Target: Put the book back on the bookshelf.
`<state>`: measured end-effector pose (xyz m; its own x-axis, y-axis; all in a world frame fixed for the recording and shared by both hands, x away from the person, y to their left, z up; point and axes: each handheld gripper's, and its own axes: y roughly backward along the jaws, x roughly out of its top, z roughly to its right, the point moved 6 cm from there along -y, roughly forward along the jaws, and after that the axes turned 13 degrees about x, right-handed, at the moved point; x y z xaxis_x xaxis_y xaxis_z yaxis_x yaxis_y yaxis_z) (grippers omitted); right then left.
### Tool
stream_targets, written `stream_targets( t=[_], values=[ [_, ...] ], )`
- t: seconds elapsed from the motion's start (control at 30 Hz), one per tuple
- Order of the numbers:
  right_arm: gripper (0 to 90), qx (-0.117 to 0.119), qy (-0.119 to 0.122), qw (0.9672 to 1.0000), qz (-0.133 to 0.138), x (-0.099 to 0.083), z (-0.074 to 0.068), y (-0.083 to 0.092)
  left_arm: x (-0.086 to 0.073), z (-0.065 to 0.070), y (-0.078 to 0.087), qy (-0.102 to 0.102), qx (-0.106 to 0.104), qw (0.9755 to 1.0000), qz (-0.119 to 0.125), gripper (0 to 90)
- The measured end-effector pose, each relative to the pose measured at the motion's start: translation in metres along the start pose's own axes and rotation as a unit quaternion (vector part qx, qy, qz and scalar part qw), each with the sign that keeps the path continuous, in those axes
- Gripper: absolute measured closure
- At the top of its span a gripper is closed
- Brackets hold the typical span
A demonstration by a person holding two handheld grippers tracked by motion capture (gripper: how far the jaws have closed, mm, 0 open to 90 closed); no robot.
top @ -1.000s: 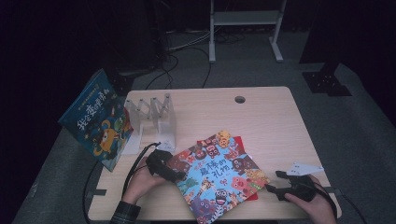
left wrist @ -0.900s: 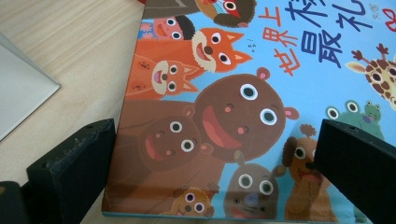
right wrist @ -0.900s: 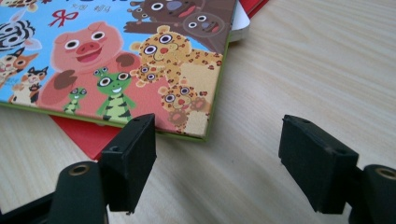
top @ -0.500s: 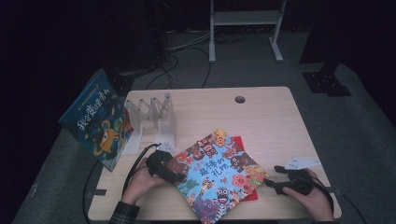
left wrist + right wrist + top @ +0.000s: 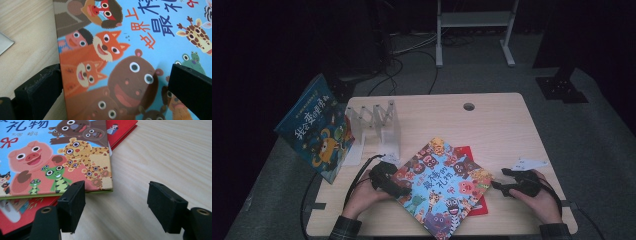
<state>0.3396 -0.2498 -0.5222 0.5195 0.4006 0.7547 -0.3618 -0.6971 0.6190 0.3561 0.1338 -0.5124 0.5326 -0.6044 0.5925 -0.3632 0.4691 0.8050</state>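
- We have the animal picture book (image 5: 439,189) lying flat near the front edge of the table (image 5: 492,125), turned on a diagonal so its long axis runs from far-left to near-right, and resting on top of a red book (image 5: 468,156) whose edges stick out beyond it at the far side and the right.
- Our left gripper (image 5: 398,186) is at the book's left edge; in the left gripper view the cover (image 5: 130,60) runs between the two black jaws, one jaw off the left edge over bare wood, the other over the cover. We cannot tell whether the pads press on it.
- Our right gripper (image 5: 498,186) sits just off the book's right corner, pointing left towards it. In the right gripper view its jaws have just been closing yet stand apart with only bare tabletop between them; the corner of the picture book (image 5: 100,182) lies just ahead and to the left of the left jaw.
- The left hand (image 5: 364,192) is clearly the nearer one, already at the book; the right hand (image 5: 539,200) is close but apart.
- We judge the coming move turns on that right corner: the book lies left of the right jaws, so they would need to slide left to straddle its thin edge.
- A blue book (image 5: 314,132) leans beside the white rack (image 5: 377,125) at the far left, well apart from this work.
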Motion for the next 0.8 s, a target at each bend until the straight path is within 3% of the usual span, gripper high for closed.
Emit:
stream_targets(
  t=[0.63, 0.8],
  values=[
    [30.5, -0.011, 0.002, 0.9999, -0.006, 0.024, 0.019, -0.02, -0.002, -0.001, 0.001, 0.0, -0.001, 1.0, -0.002, 0.0],
    [31.1, -0.014, 0.003, 0.9999, -0.001, 0.027, 0.015, -0.021, -0.002, -0.001, 0.001, 0.001, -0.001, 1.0, 0.0, 0.0]
  ],
)
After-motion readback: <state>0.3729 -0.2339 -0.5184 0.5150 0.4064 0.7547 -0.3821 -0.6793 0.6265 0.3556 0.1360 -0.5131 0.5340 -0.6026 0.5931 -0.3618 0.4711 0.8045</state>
